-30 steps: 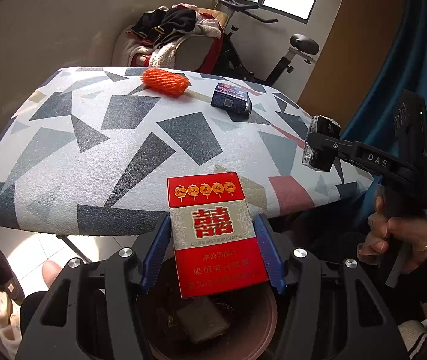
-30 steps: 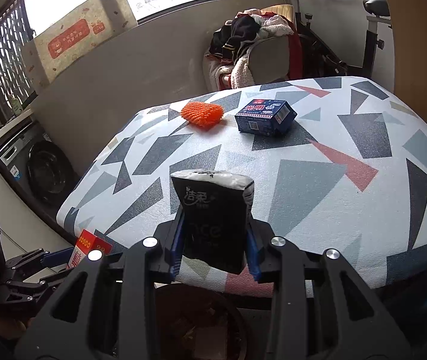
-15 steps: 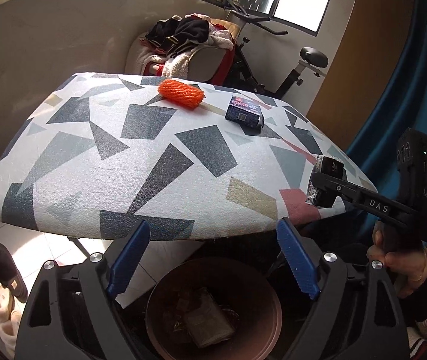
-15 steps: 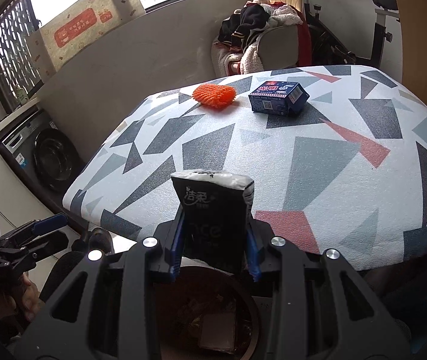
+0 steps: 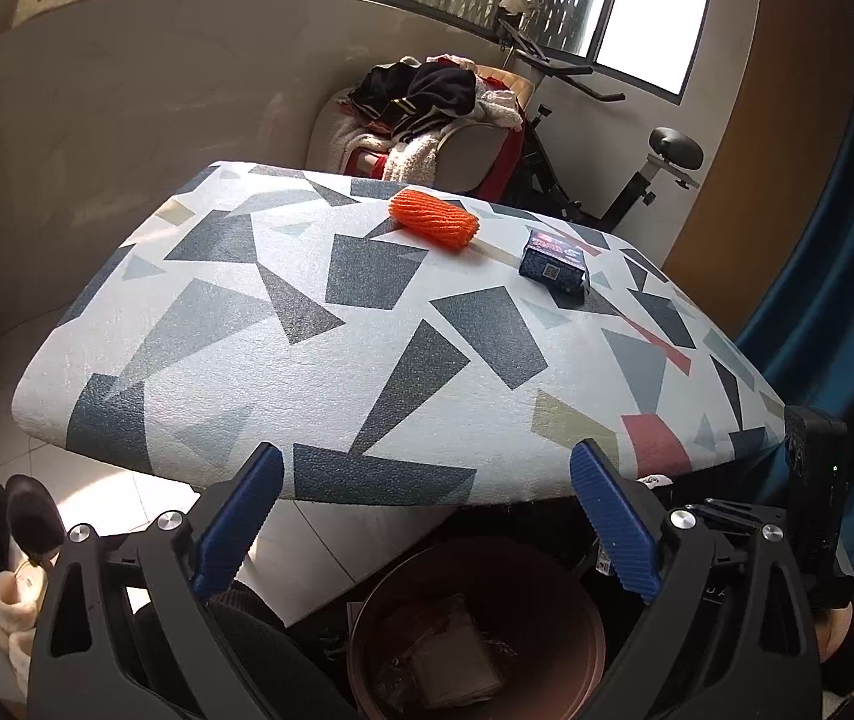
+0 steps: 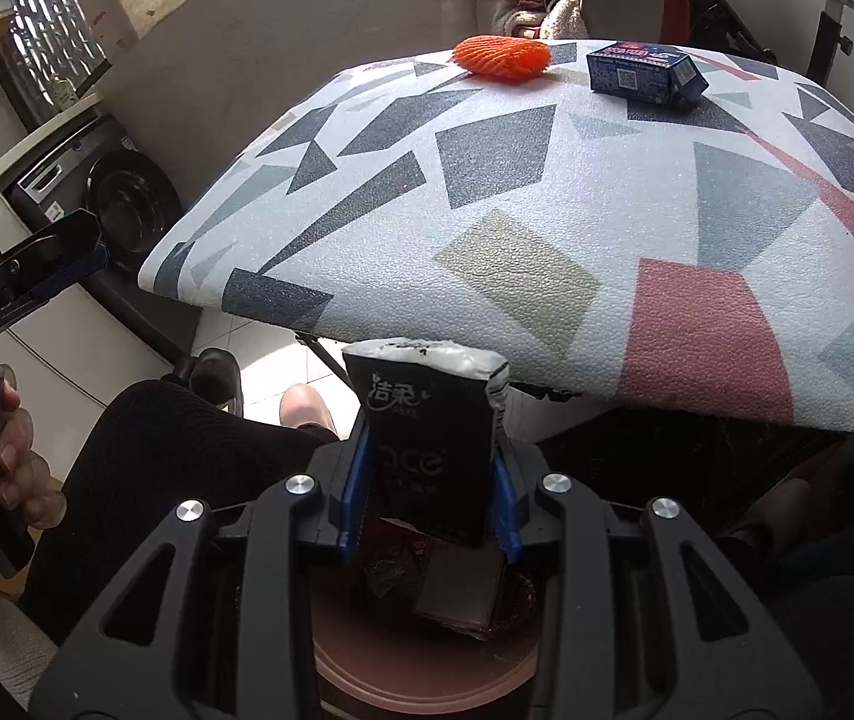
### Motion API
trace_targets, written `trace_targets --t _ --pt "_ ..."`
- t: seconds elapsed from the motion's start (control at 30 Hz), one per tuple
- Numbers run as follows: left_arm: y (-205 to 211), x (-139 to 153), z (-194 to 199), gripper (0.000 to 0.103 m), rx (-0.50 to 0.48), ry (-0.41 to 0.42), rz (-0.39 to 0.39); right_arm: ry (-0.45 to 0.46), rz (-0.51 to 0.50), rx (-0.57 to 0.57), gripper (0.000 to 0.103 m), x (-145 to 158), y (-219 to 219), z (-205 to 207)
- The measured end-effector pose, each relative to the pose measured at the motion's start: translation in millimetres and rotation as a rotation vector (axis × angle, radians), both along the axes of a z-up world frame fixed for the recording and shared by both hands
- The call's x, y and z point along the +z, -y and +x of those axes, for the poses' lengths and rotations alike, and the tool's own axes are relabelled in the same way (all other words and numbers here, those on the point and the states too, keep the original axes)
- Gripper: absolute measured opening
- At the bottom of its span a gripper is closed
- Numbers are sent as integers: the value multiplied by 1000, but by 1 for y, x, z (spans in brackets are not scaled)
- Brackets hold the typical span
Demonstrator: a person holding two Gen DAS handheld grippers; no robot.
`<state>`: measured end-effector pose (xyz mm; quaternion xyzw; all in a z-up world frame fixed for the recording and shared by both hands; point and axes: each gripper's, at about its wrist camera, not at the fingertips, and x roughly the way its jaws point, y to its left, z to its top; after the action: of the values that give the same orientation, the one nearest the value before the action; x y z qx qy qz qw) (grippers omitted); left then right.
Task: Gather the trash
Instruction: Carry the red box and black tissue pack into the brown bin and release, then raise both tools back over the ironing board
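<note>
My left gripper (image 5: pixel 427 516) is open and empty, hanging above a brown trash bin (image 5: pixel 577 618) that holds some wrappers on the floor at the table's near edge. My right gripper (image 6: pixel 427 468) is shut on a black tissue pack (image 6: pixel 427 438) and holds it right over the same bin (image 6: pixel 414 678). An orange foam net (image 5: pixel 434 218) and a dark blue box (image 5: pixel 553 261) lie at the far side of the patterned table (image 5: pixel 366 324). Both show in the right wrist view too, the net (image 6: pixel 502 57) and the box (image 6: pixel 643 73).
A chair piled with clothes (image 5: pixel 427 114) and an exercise bike (image 5: pixel 637 180) stand behind the table. A washing machine (image 6: pixel 96 192) is at the left. Shoes (image 5: pixel 12 528) lie on the floor. The person's knee (image 6: pixel 156 450) is beside the bin.
My left gripper opened and the red cigarette pack it held is gone from its jaws. My right gripper moved down over the bin with the tissue pack.
</note>
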<state>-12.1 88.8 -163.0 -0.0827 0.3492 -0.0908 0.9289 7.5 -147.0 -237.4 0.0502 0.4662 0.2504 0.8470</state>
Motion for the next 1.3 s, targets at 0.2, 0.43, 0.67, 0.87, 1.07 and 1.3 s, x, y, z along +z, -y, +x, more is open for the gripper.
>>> trace_targets --t 0.2,0.43,0.67,0.87,1.07,1.3 --pt "-4 -3 -1 94 11 -5 1 -27 -23 32 37 -9 -11 -4" --pt "-6 -6 -1 94 17 -14 -1 -60 -33 50 42 -15 -16 -3" --pt "-6 -9 1 94 17 -24 -13 -44 -24 44 88 -13 -15 -2" --pt "-8 -13 9 94 16 -34 -23 -8 -52 -3 97 -6 2 13" --pt "-8 -12 26 94 13 -29 -12 29 -90 -75 97 6 23 40" --pt "-7 0 44 94 6 7 -11 107 -122 -116 97 33 42 69"
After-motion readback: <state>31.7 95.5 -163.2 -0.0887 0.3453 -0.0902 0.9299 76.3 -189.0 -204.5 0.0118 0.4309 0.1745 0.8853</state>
